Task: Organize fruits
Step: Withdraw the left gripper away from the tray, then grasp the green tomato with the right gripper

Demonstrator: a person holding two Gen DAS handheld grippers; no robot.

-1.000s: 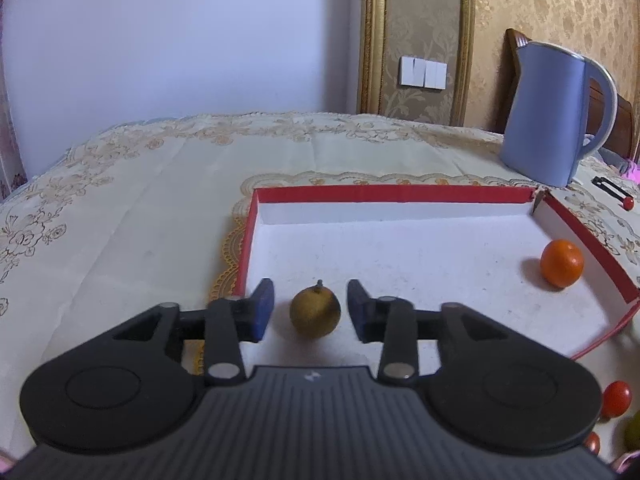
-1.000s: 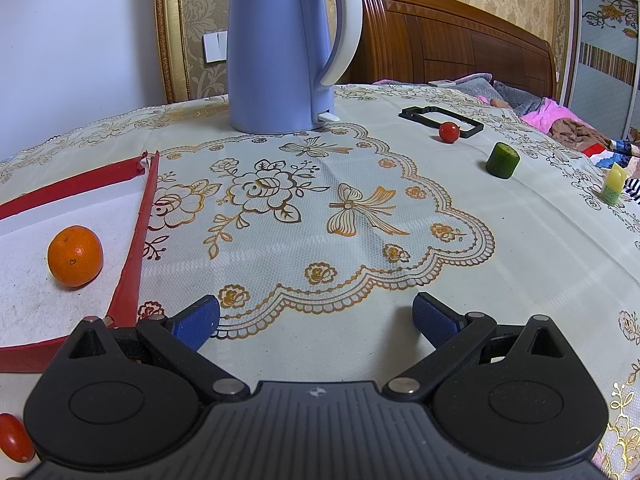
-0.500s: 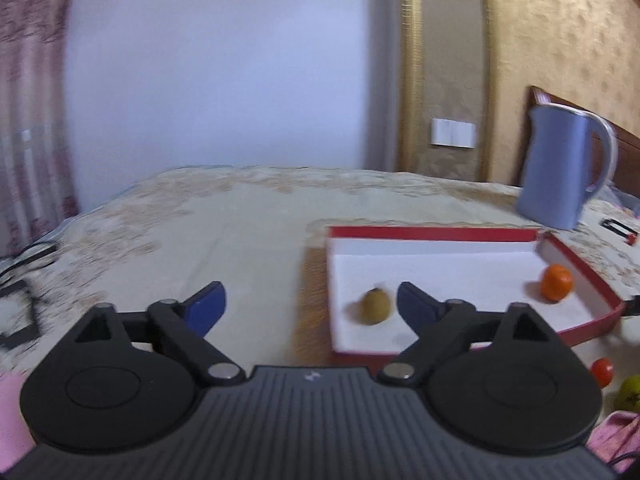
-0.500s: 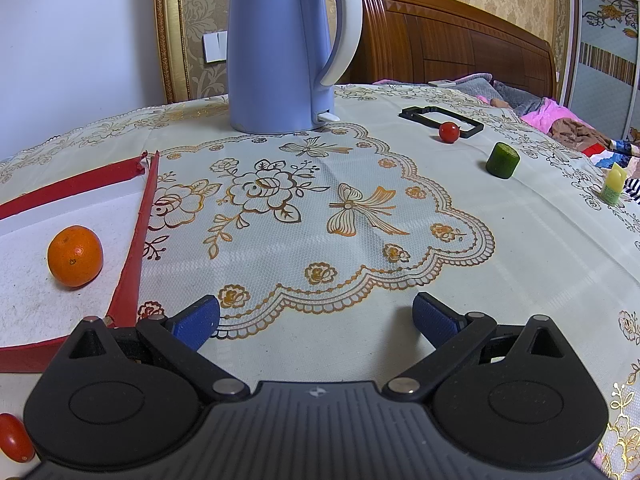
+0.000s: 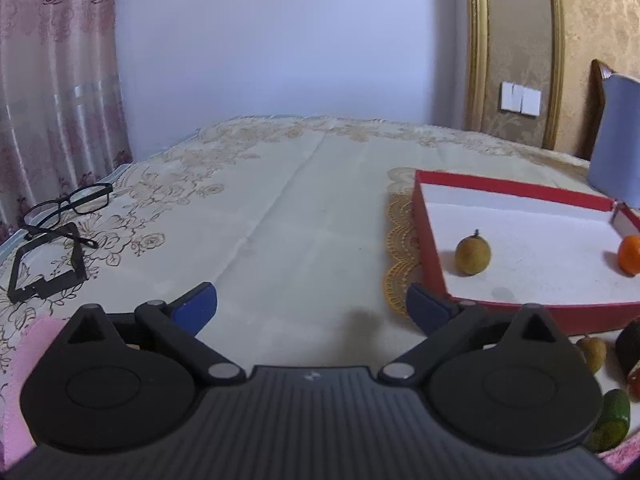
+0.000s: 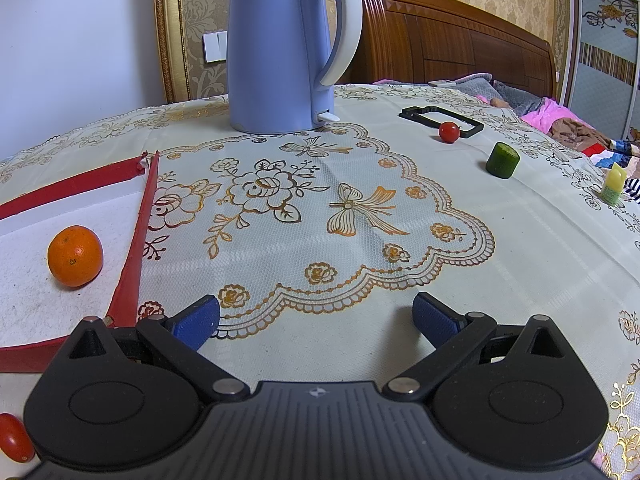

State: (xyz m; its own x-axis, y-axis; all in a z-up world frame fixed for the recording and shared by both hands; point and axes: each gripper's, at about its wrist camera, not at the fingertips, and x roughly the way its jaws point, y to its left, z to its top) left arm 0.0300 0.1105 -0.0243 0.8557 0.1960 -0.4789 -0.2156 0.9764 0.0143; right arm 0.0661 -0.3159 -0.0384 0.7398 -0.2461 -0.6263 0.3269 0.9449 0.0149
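Both the left gripper (image 5: 311,307) and right gripper (image 6: 316,314) are held wide open, empty. The cherry tomato (image 6: 448,132), far ahead of the right jaws, could be rolled away if nudged.

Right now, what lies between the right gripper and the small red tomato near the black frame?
Right wrist view: only patterned tablecloth between the right gripper and tomato.
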